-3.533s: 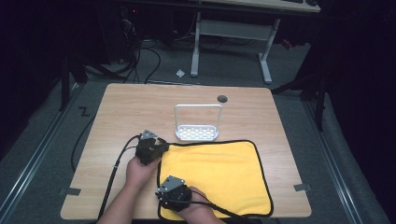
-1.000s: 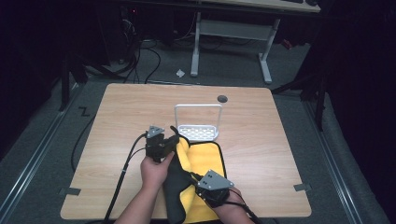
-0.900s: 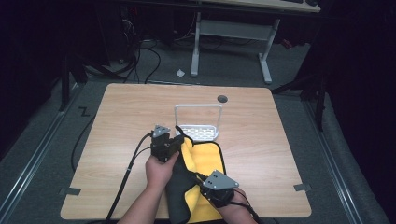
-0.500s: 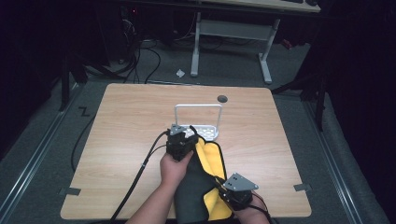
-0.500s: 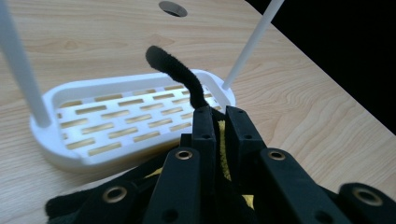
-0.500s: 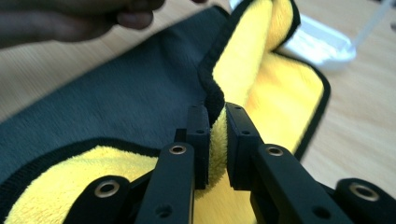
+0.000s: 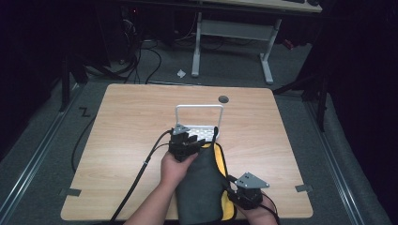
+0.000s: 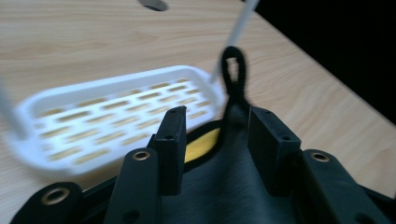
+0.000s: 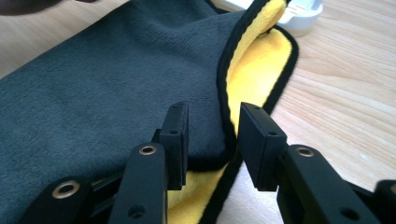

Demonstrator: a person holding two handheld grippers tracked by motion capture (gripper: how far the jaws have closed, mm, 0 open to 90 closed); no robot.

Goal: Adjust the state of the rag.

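A cloth, yellow on one side and dark grey (image 7: 202,187) on the other, lies folded over with the grey side up at the table's near middle. Its far corner with a black loop (image 8: 232,70) lies between the jaws of my left gripper (image 7: 187,140) (image 8: 215,135), which have just been opening; the pads stand clear of it. My right gripper (image 7: 233,194) (image 9: 212,140) straddles the near black-hemmed edge of the cloth (image 9: 107,88). Its jaws have also just been opening and do not press on it. A yellow strip (image 9: 257,70) shows along the right.
A white slotted rack (image 7: 199,131) (image 8: 107,126) with a tall wire handle stands just beyond the cloth's far corner. A round hole (image 7: 223,99) sits in the wooden tabletop (image 7: 131,117) behind it. Black cables trail off the left edge. A desk frame stands beyond the table.
The cloth lay flat, yellow side up; its left half has been carried over to the right, grey side up. Both grippers moved right with it, then their jaws opened.
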